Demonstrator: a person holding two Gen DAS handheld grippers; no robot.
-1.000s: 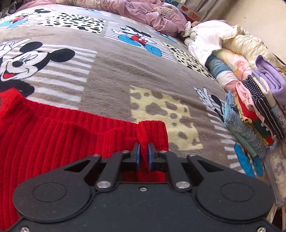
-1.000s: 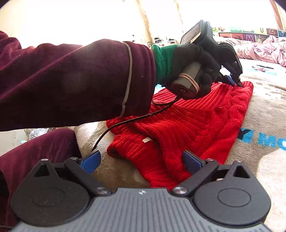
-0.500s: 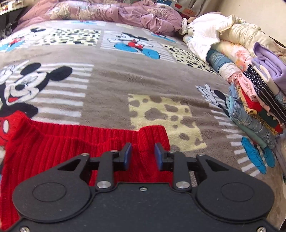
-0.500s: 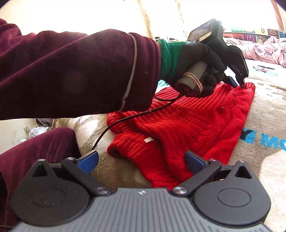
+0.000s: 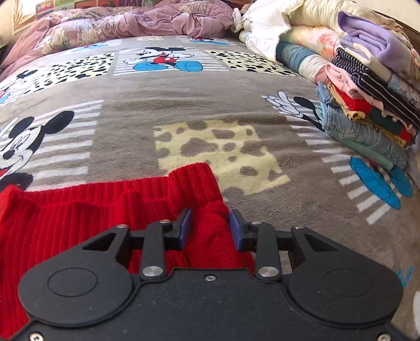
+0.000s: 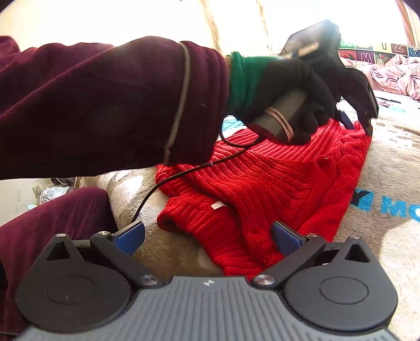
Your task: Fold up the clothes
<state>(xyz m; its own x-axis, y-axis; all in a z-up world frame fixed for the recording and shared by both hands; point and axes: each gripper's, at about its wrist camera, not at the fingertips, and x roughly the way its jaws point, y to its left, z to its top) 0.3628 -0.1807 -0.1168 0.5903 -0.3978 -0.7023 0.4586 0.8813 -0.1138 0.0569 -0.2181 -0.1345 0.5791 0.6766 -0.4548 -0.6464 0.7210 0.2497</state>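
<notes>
Bed covered by a cartoon-print blanket (image 5: 183,105). Directly on it: red sweater (image 5: 78,217) lower left, stacked folded clothes (image 5: 367,110) right, crumpled purple duvet (image 5: 131,23) top.

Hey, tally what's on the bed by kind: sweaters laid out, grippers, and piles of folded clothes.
Red ribbed knit sweater: 1
Black two-finger grippers: 2, left gripper and right gripper
Pile of folded clothes along the bed's edge: 1
Total: 4
</notes>
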